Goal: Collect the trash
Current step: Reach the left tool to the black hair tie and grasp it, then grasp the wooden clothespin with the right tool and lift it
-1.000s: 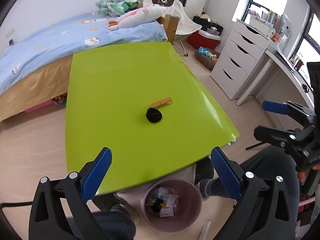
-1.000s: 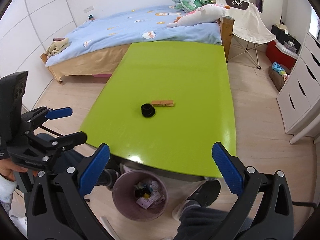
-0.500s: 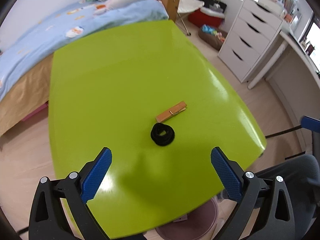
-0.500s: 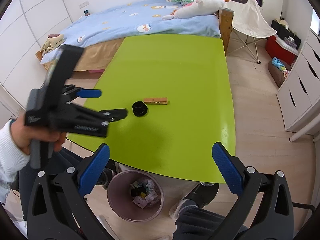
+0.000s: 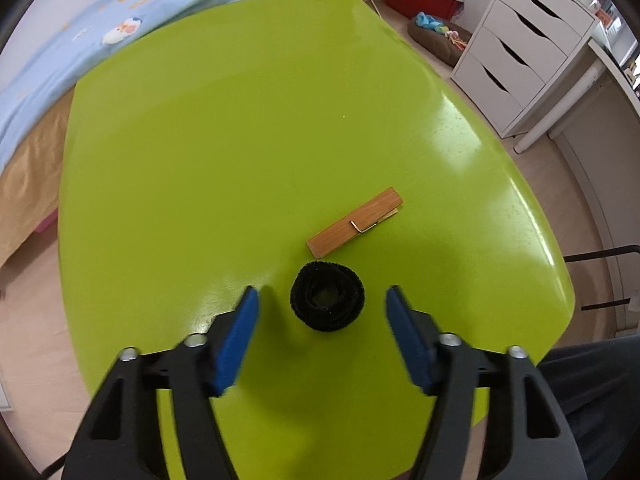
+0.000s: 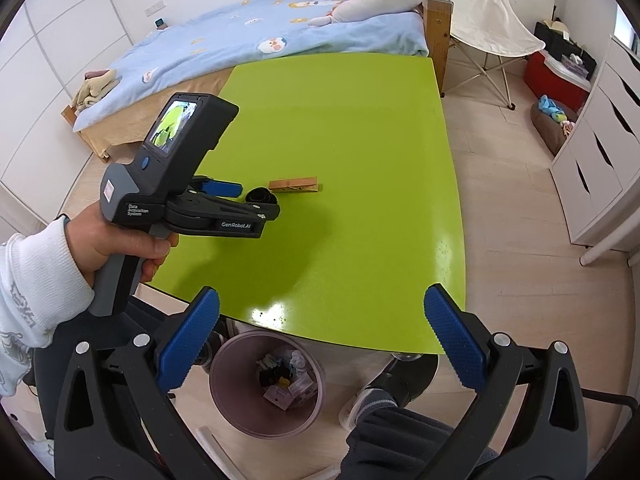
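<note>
1. Left wrist view: the left claw (image 5: 322, 300) has its two blue fingers (image 5: 240, 336) apart, one on each side of a black coiled band (image 5: 327, 302) that lies flat on the green worktop (image 5: 240, 128). The fingers do not touch the band. Just behind the band lies a wooden clothespin (image 5: 355, 228), on its side and close to the band; whether they touch I cannot tell. Past the far edge of the worktop there is a bed (image 5: 100, 28) with a blue cover, and at the right a white drawer unit (image 5: 520, 40).

2. Right wrist view: the right claw (image 6: 320, 340) is wide apart and holds nothing; it hangs over the near edge of the worktop (image 6: 360, 120). Below this edge, on the floor, stands a round pink trash bin (image 6: 224, 384). In it lie several small pieces: something black, some light paper or wrappers, one small yellow bit; the details are too small to tell. The left hand (image 6: 116, 244) grips the handle of the left claw (image 6: 256, 196), whose tips are at the band (image 6: 262, 195), with the clothespin (image 6: 296, 185) just beside it.
</note>
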Action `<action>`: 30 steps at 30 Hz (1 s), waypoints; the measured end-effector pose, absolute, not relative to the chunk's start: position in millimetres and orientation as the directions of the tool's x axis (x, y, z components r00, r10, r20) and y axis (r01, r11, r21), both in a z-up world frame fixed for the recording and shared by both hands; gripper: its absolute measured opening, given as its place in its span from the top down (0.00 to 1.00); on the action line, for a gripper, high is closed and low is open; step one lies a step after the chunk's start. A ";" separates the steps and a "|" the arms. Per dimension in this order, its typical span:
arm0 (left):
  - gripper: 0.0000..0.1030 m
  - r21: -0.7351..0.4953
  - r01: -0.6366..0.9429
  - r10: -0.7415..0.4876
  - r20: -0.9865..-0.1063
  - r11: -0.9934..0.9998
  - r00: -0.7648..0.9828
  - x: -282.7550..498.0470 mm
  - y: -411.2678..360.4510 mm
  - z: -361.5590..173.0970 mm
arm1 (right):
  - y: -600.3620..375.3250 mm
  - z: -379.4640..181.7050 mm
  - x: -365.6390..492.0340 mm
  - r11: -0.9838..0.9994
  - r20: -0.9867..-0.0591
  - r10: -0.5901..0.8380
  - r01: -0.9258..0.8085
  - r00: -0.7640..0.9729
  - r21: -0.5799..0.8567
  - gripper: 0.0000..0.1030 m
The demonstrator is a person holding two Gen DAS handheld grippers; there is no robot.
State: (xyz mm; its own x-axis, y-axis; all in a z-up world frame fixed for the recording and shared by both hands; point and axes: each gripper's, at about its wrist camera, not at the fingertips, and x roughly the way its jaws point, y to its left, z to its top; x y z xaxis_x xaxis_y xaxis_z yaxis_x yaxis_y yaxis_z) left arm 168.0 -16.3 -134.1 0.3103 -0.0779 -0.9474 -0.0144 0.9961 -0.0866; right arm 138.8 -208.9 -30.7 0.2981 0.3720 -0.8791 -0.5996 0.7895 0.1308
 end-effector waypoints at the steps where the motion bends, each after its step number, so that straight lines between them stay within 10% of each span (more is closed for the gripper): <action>1: 0.54 -0.079 -0.015 -0.071 -0.948 0.997 0.310 167.6 -16.6 -135.0 | -208.8 -30.8 139.1 0.790 -0.879 0.372 -0.599 0.297 0.131 0.03; 11: 0.78 -0.082 -0.006 -0.076 -0.941 0.997 0.330 162.6 -8.3 -130.8 | -204.4 -33.7 147.5 0.781 -0.879 0.379 -0.610 0.290 0.135 0.03; 30: 0.78 -0.098 -0.048 -0.070 -0.912 0.994 0.403 116.9 21.5 -81.6 | -110.0 -62.2 216.1 0.545 -0.916 0.364 -0.836 0.168 0.064 0.03</action>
State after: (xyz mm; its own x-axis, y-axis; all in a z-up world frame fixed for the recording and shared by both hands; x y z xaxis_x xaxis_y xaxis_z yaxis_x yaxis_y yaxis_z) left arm 116.9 21.5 -81.5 0.4032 -0.0700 -0.9124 -0.0484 0.9940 -0.0976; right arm 216.1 -110.0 -62.2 0.1678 0.3642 -0.9161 -0.8360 0.5451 0.0636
